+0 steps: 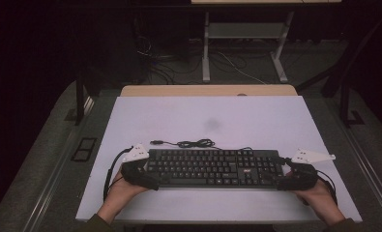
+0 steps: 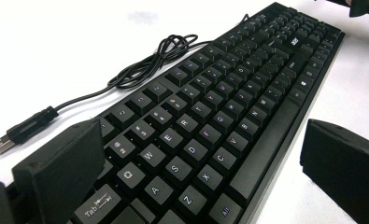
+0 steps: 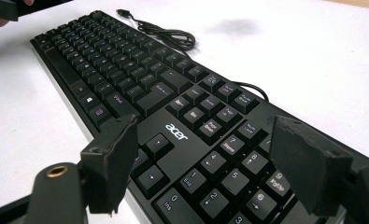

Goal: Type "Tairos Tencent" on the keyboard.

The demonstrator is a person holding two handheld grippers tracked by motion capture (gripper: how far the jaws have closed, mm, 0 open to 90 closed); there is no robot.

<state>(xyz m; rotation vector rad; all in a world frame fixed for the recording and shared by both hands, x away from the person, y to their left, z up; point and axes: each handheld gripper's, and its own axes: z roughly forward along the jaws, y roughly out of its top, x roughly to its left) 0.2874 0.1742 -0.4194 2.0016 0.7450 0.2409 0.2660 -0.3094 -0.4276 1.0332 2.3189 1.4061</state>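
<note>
- Where the left gripper's (image 2: pixel 198 163) own view looks along its two black jaws, they stand wide apart with the Tab-and-letter end of the long black plastic computer keyboard (image 2: pixel 229 107) between them; one jaw lies over the keyboard's back corner, the other hangs just off its front edge, and whether either pad presses the casing cannot be told.
- In the right gripper view the right gripper (image 3: pixel 210 172) likewise has its jaws spread wide, set astride the number-pad end of the keyboard (image 3: pixel 140 79); the near jaw sits at the front edge by the arrow keys, the far jaw at the back corner, and contact with the casing cannot be judged here either.
- From the high view, the left gripper (image 1: pixel 139 173) sits at the keyboard's left end and the right gripper (image 1: pixel 295 178) at its right end, each held by a hand coming in from the bottom edge.
- The keyboard (image 1: pixel 213 167) lies flat, long side across, on the near half of the white tabletop (image 1: pixel 208 116), well inside its edges.
- Its thin black cable (image 1: pixel 191 143) lies in a loose coil on the tabletop just behind the keyboard's back edge, ending in a loose USB plug (image 2: pixel 4 142) that rests on the white surface.
- A faint grey smudge (image 1: pixel 212 124) marks the tabletop farther back, past the cable.
</note>
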